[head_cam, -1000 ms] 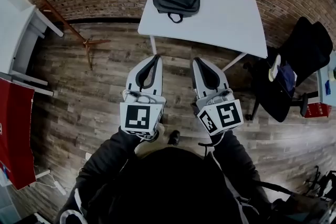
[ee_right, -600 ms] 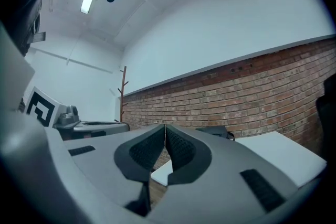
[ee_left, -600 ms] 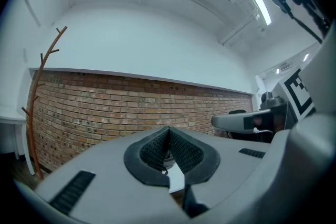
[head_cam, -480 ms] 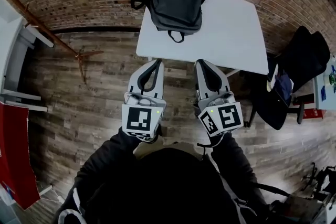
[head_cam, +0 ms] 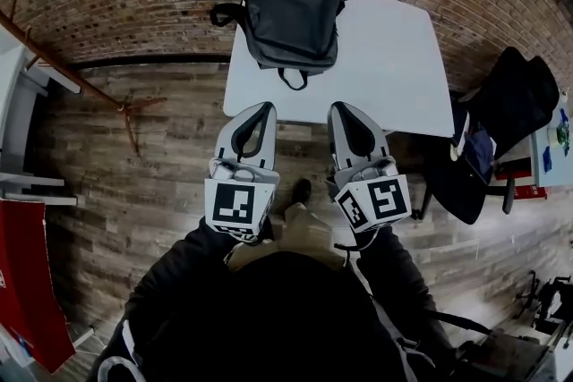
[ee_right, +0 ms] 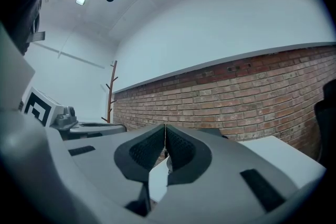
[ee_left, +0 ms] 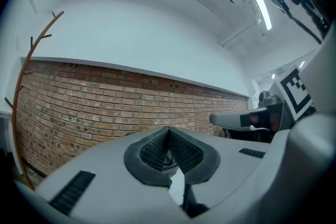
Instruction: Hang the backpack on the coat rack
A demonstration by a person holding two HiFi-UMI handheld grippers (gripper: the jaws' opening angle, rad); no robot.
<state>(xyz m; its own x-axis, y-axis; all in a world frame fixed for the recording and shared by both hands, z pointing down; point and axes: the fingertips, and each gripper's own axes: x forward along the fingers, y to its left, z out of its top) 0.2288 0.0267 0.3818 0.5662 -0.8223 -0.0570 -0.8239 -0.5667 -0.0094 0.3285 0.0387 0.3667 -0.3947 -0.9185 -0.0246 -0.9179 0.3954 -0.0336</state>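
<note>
My left claw (head_cam: 266,106) and right claw (head_cam: 337,106) sit side by side at the centre of the head view, both pointing level toward the top of the frame. On each, the jaws are pressed together with nothing between them. My dark sleeves (head_cam: 175,277) reach up from the lower frame to the marker cubes (head_cam: 237,203).

One backpack (head_cam: 291,9), one table (head_cam: 389,58), two claws (head_cam: 266,106) (head_cam: 335,106)

The coat rack (head_cam: 98,89) runs off the head view's left edge, its top unseen.
</note>
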